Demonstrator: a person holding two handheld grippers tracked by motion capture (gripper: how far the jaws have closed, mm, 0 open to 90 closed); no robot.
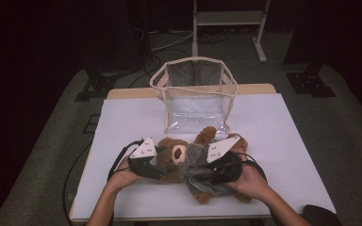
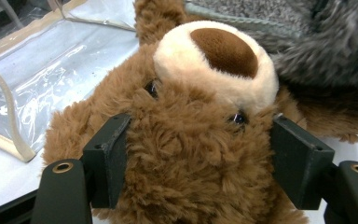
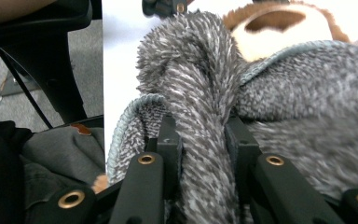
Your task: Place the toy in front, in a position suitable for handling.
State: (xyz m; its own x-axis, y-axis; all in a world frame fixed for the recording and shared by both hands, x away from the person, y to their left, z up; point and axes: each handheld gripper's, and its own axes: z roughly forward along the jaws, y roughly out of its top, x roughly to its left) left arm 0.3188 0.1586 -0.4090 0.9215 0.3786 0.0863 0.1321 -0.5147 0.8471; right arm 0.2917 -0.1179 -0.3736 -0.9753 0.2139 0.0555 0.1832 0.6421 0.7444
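The left gripper (image 2: pixel 198 154) is clamping the teddy bear (image 2: pixel 200 116) by its head; the right gripper (image 3: pixel 200 140) is pinching its grey sweater (image 3: pixel 205 93). A clear bag (image 1: pixel 195 94) is standing just behind.

Legible text, labels, brands, numbers, signs: none. No view carries readable lettering or marks on any surface.

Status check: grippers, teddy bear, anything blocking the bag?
Left gripper clamps bear head. Right gripper pinches grey cloth. Bag beyond, open, path clear.

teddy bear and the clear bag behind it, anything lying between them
Nothing: in the high view the teddy bear's raised paw reaches the clear bag's front wall, with bare white table alongside.
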